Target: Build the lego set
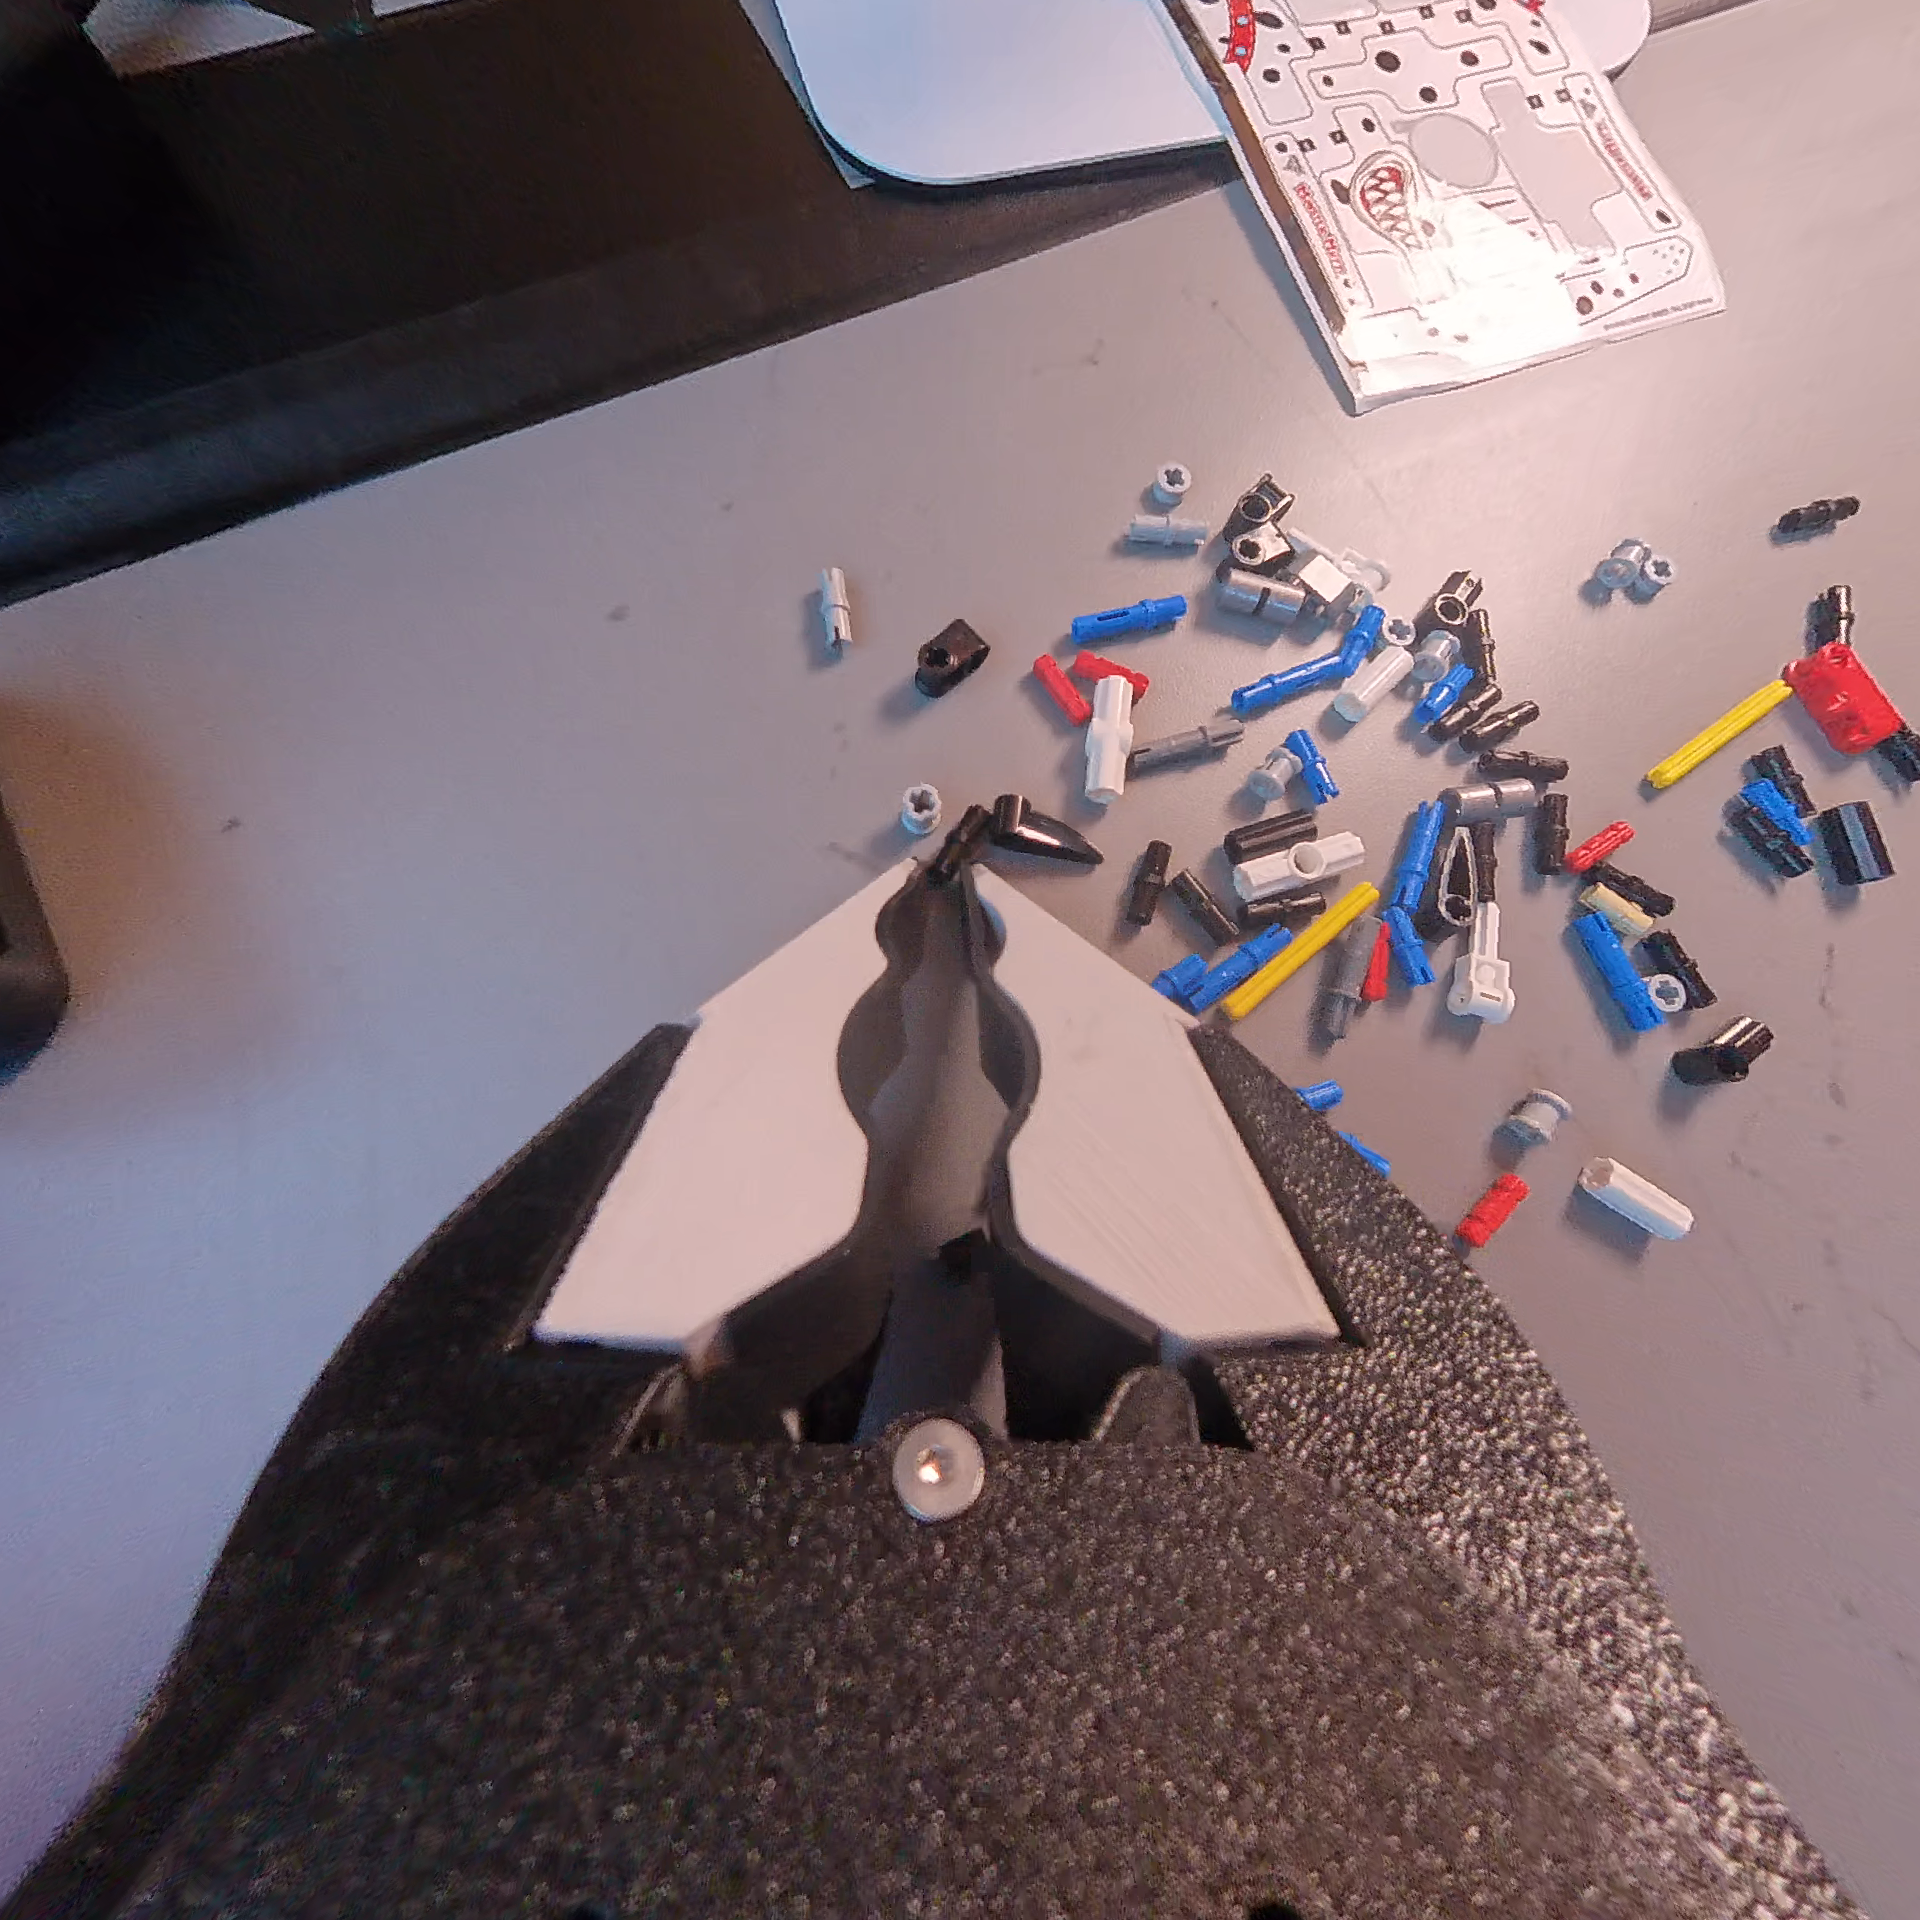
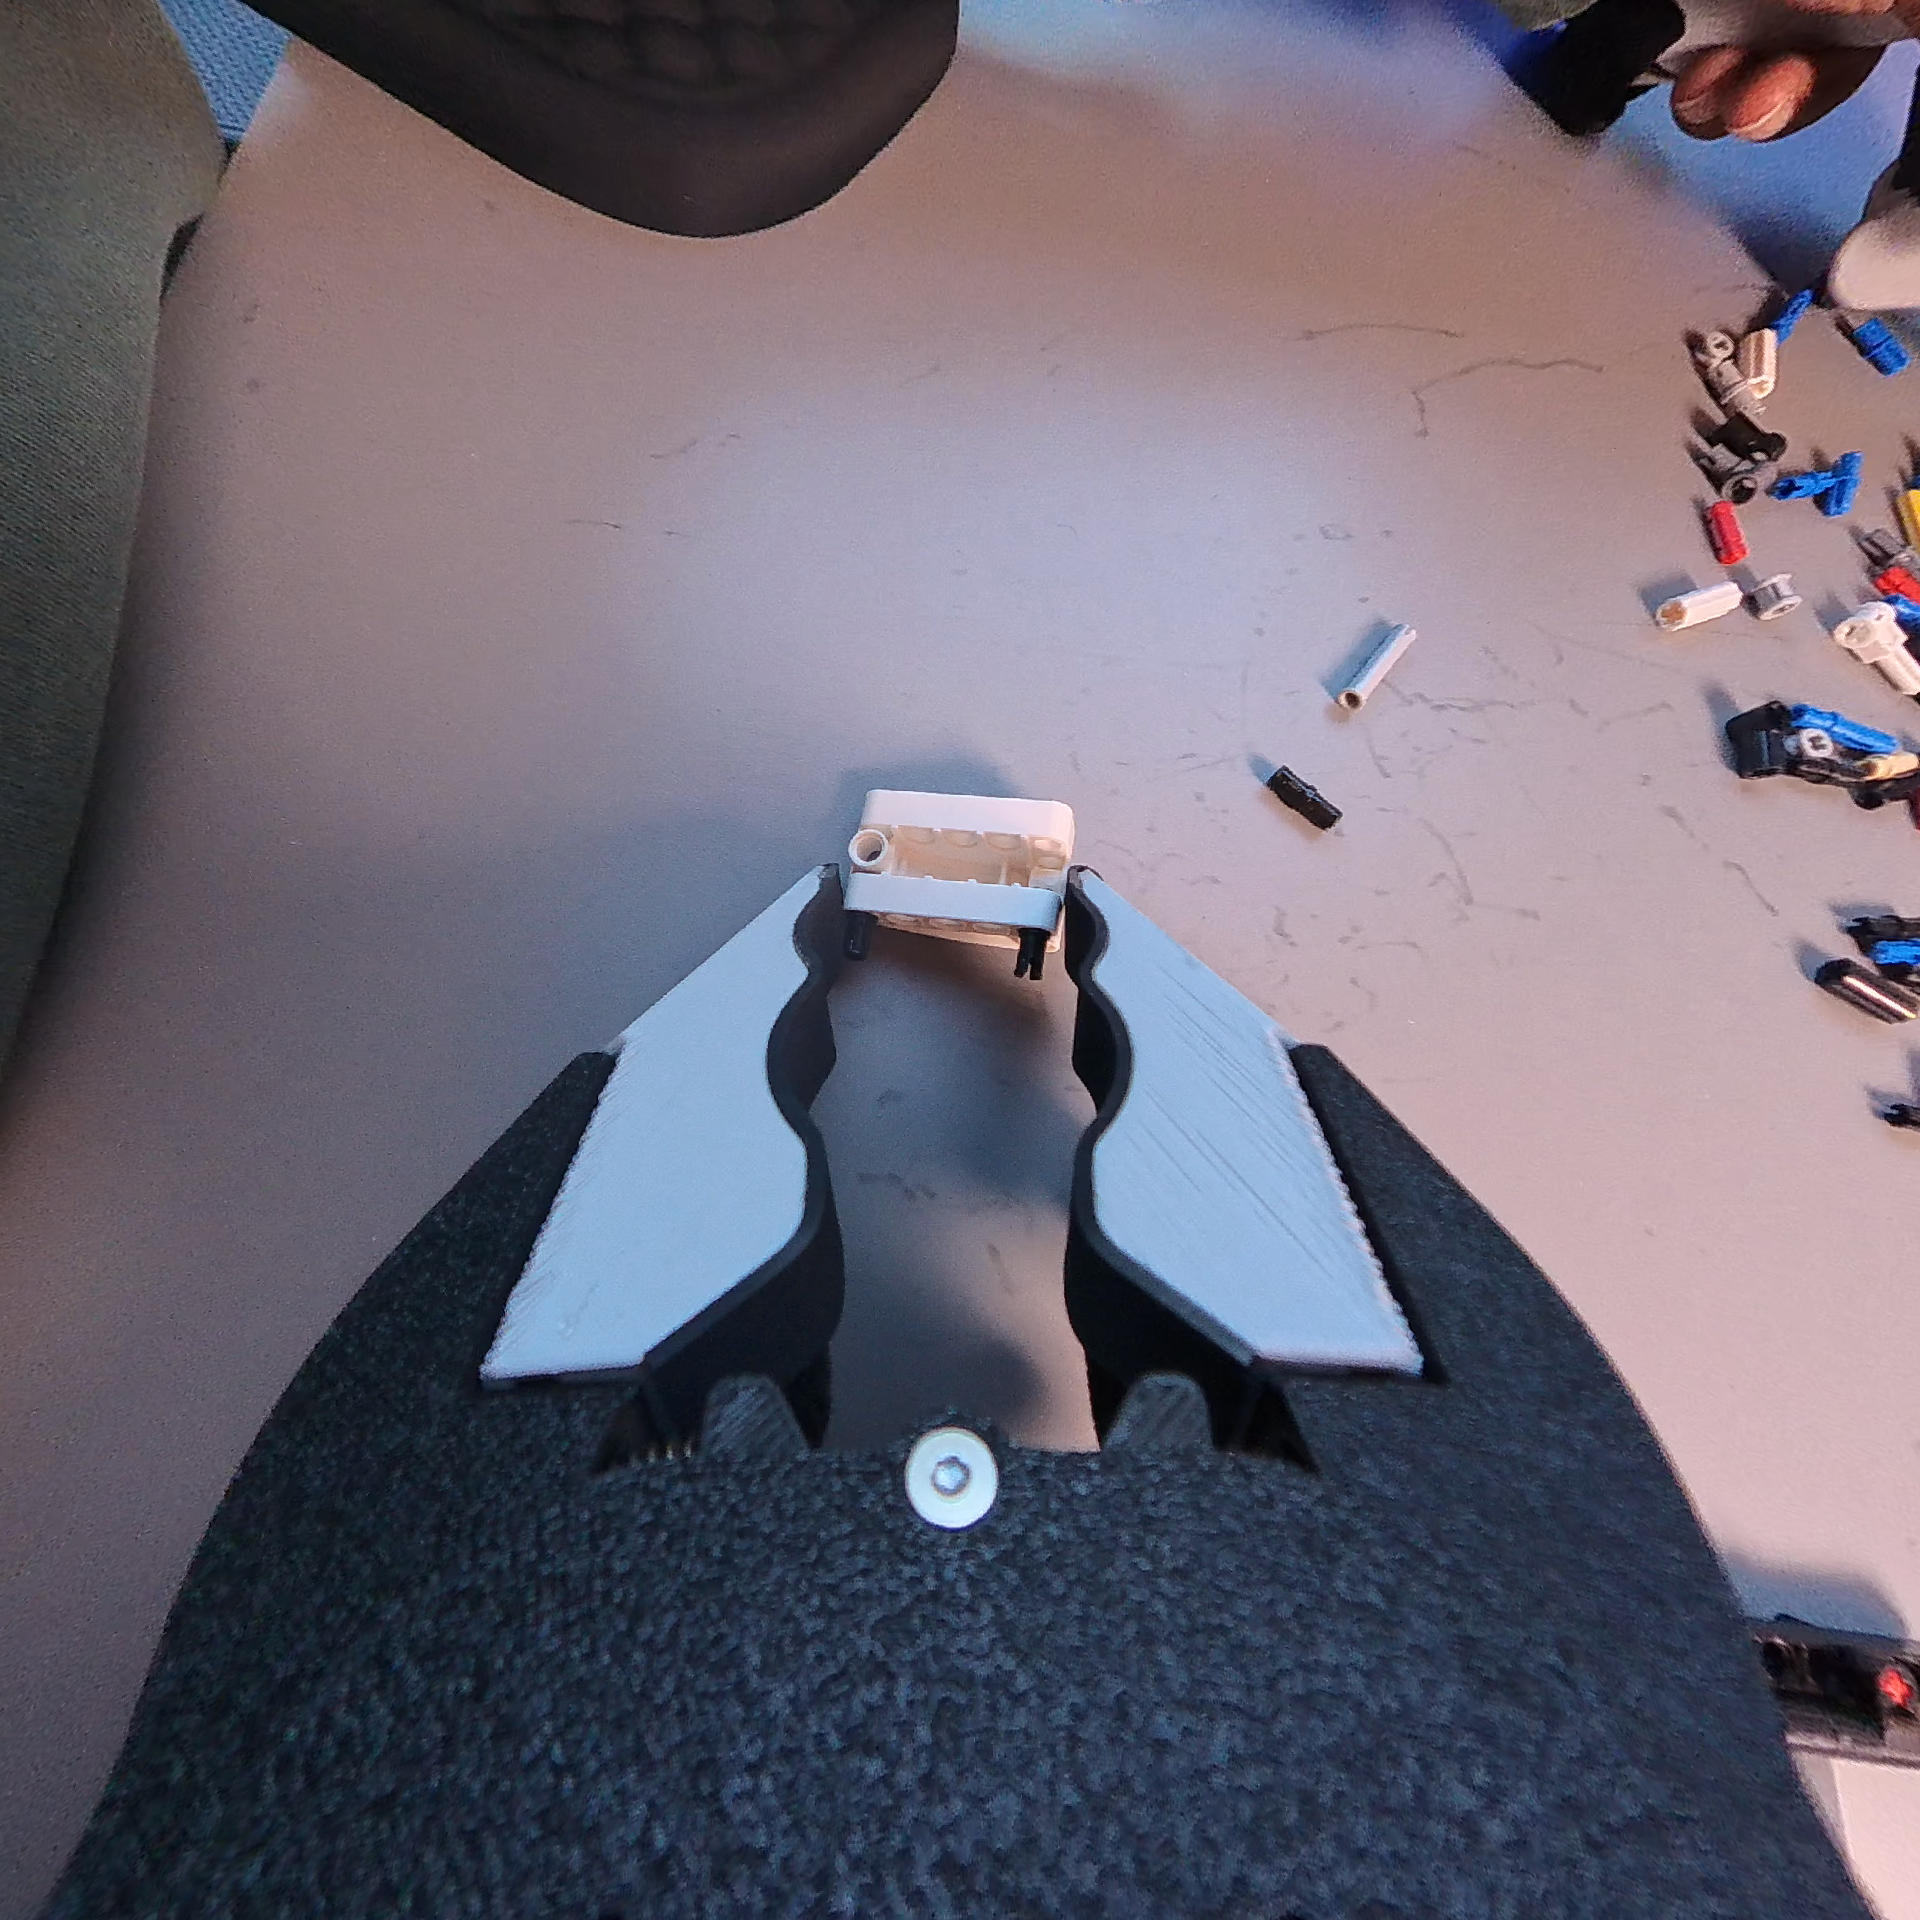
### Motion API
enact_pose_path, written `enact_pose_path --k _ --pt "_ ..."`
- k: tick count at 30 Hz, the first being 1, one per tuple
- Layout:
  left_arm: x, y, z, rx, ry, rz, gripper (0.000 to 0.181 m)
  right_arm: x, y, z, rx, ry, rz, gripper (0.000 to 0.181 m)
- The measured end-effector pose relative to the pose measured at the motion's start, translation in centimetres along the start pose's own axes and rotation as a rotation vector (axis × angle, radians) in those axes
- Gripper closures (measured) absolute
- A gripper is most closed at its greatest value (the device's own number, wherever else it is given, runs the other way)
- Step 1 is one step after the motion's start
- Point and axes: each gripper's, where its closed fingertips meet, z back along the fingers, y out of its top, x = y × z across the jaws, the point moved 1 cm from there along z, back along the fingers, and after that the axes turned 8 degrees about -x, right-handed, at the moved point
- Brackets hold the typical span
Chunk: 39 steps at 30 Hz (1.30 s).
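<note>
Sticker sheet [image 1: 1475, 187] (left wrist view only)

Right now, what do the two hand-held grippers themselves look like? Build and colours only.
Both match. The left hand-held gripper and the right hand-held gripper each have a rough-textured black body, one silver screw at centre, and two light grey, ridged wedge fingers with wavy black inner pads. No cables, markings or sleeves visible.

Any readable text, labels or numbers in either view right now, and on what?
Sticker sheet: short red lettering along two stickers, too small and blurred to read.
Lego pieces, white frame, left gripper, right gripper: no writing visible.
</note>
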Motion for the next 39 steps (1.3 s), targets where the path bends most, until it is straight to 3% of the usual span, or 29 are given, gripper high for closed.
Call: enact_pose_path --k 11,15,34,37,39 --pt "-0.2 0.6 -0.4 0.01 0.031 -0.102 0.158 0.0 0.0 0.0 0.001 0.002 -0.005 0.139" --pt "0.3 0.7 -0.6 0.007 0.009 -0.132 0.169 0.0 -0.1 0.0 0.001 0.002 -0.006 0.139" --pt "1.0 0.7 -0.6 -0.016 -0.004 -0.118 0.176 0.0 -0.1 0.1 0.002 0.005 -0.006 0.139" --pt "3.4 1.1 1.8 0.038 -0.049 -0.158 0.176 0.0 -0.3 0.2 0.001 0.002 0.007 0.139" --pt "7.2 0.8 4.3 0.067 -0.167 -0.241 0.176 0.0 -0.6 0.4 -0.003 0.012 0.009 0.139"
